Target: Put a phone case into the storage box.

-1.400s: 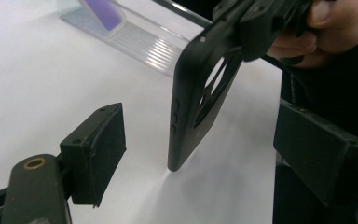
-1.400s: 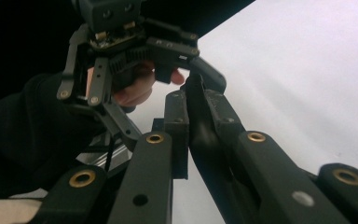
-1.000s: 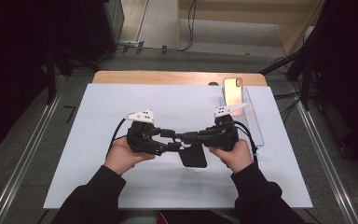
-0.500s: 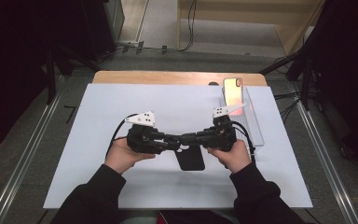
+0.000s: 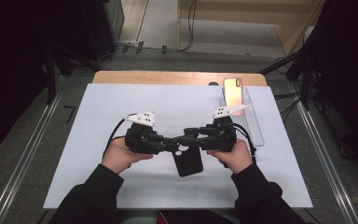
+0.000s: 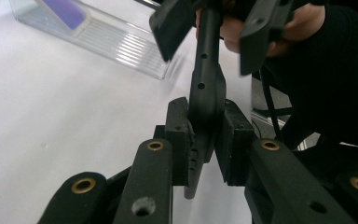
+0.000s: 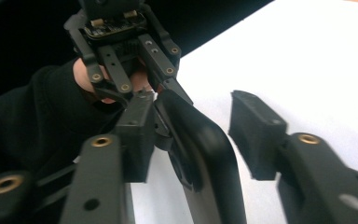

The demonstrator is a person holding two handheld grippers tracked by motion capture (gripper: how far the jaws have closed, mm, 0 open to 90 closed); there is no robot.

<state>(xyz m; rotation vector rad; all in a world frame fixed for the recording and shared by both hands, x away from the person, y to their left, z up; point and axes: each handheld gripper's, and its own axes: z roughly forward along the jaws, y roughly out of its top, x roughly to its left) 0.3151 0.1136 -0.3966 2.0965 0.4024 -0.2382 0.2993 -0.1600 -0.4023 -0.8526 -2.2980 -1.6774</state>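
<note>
A black phone case (image 5: 188, 161) hangs between my two grippers over the white mat (image 5: 98, 140). My left gripper (image 5: 170, 145) is shut on the case's edge; in the left gripper view both pads (image 6: 179, 135) press on the case (image 6: 207, 93), having just closed in. My right gripper (image 5: 191, 137) has just been opening. In the right gripper view its jaws stand apart around the case (image 7: 205, 154), the right pad (image 7: 256, 135) clear of it. The left gripper (image 7: 121, 46) shows beyond.
An orange-backed phone (image 5: 233, 91) leans in a clear stand (image 5: 254, 126) at the mat's back right; the stand (image 6: 98, 37) also shows in the left gripper view. A wooden table edge (image 5: 168, 77) runs behind the mat. Dark floor and rails lie around.
The black case has shifted slightly left and toward the near edge. Both hands have stayed where they were.
</note>
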